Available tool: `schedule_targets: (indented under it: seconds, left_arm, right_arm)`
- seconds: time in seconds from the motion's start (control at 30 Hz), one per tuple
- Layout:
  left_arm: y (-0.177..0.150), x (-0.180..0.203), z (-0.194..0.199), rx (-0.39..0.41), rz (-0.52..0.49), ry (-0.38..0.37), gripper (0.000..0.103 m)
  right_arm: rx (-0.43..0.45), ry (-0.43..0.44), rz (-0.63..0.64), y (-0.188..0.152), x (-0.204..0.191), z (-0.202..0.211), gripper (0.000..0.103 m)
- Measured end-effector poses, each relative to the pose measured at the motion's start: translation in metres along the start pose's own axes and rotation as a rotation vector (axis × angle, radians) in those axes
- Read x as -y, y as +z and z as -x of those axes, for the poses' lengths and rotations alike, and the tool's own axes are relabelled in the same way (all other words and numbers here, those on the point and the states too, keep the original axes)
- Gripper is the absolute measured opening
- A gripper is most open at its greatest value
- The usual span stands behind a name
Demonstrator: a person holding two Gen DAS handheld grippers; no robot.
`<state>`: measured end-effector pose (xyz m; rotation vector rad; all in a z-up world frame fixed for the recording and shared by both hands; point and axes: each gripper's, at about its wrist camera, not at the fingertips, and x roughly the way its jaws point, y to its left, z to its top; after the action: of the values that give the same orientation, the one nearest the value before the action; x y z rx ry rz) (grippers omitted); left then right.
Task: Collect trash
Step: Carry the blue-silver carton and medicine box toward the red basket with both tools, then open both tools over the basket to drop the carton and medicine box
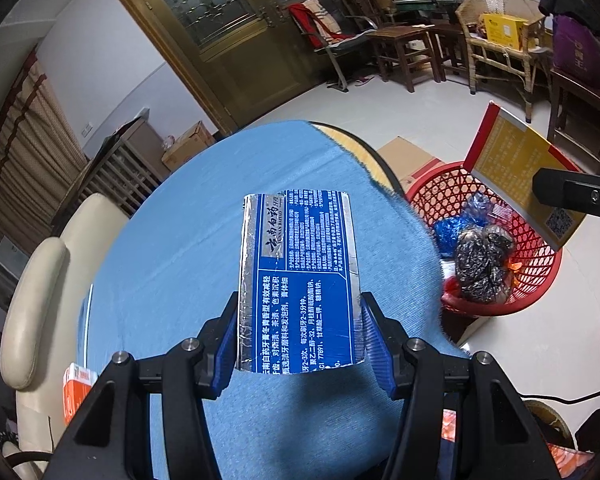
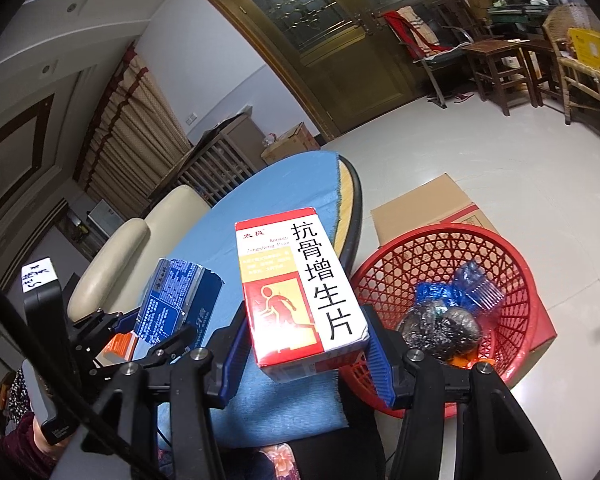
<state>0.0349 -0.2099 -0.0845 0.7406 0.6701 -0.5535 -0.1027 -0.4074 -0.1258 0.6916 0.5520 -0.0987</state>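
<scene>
My left gripper is shut on a blue and silver toothpaste box and holds it above the blue cloth on the round table. My right gripper is shut on a red, yellow and white medicine box, held at the table's right edge beside the red mesh basket. The basket stands on the floor to the right and holds blue wrappers and a dark crumpled bag. In the left wrist view the medicine box hangs over the basket. In the right wrist view the toothpaste box shows at left.
A cream chair stands left of the table. A flat cardboard box lies on the floor behind the basket. An orange and white small box lies at the table's near left edge. Wooden chairs and a wicker chair stand at the far right.
</scene>
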Motion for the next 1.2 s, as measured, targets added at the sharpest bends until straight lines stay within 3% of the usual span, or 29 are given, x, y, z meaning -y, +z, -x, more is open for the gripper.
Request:
schedule_targets:
  seconds: [0.6,0.7,0.8,0.87,1.0,1.2]
  left_arm:
    - [0.024,0.038,-0.005,0.013,-0.086,-0.053,0.059]
    - [0.032,0.047,-0.009,0.012,-0.098,-0.119,0.06]
    - [0.043,0.054,-0.017,0.008,-0.087,-0.213,0.063]
    - [0.048,0.055,-0.023,-0.003,-0.078,-0.262,0.063]
    - [0.048,0.038,-0.022,-0.01,-0.019,-0.299,0.064]
    - [0.035,-0.006,0.005,0.067,0.073,-0.277,0.066]
  right_arm:
    - [0.036,-0.044,-0.075,0.003,0.037,0.013,0.055]
    - [0.057,-0.069,-0.118,0.004,0.051,0.013,0.057]
    - [0.075,-0.085,-0.198,0.005,0.072,0.012,0.074]
    - [0.083,-0.112,-0.241,0.006,0.084,0.012,0.075]
    - [0.077,-0.118,-0.261,0.008,0.091,0.018,0.075]
    - [0.087,-0.089,-0.16,0.017,0.051,0.024,0.075]
